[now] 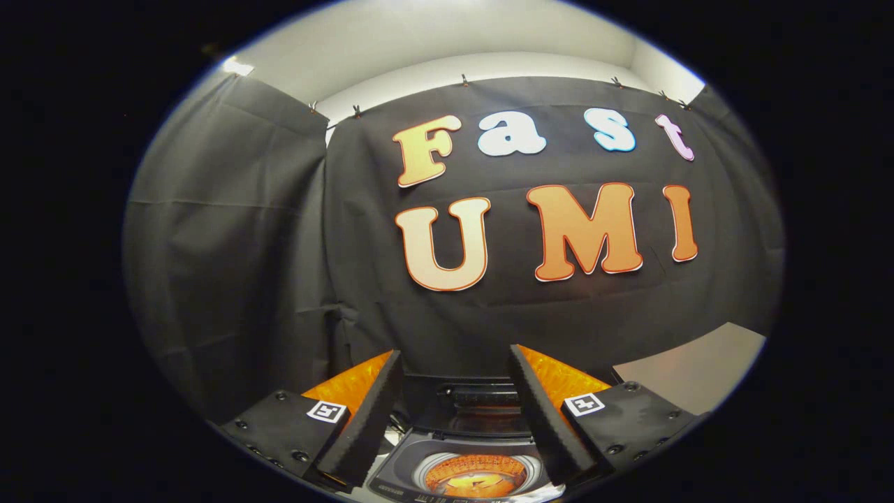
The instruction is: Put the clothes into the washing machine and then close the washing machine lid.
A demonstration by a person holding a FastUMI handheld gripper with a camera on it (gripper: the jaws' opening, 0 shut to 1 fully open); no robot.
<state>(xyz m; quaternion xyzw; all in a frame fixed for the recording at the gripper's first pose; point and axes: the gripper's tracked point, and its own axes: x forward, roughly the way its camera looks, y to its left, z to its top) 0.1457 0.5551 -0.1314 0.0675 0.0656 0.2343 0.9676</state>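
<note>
gripper fingers wide, empty | washing machine lid up, below | should descend centred over drum

- Your gripper holds its two fingers spread apart with nothing between them; the inner pads look like matt foam with a fine ribbed, rough face.
- The finger mounts look like matt hard plastic, dotted with small shiny screw heads.
- Below and between the fingers, the washing machine shows a glossy top panel, smooth, plastic by the look.
- Its raised lid looks dark, smooth and see-through, and catches reflections.
- Inside the drum, something orange and shiny shows; you cannot tell its material.
- The booth wall is matt woven cloth, creased and folded.
- The table top beside the machine looks smooth and matt.
</note>
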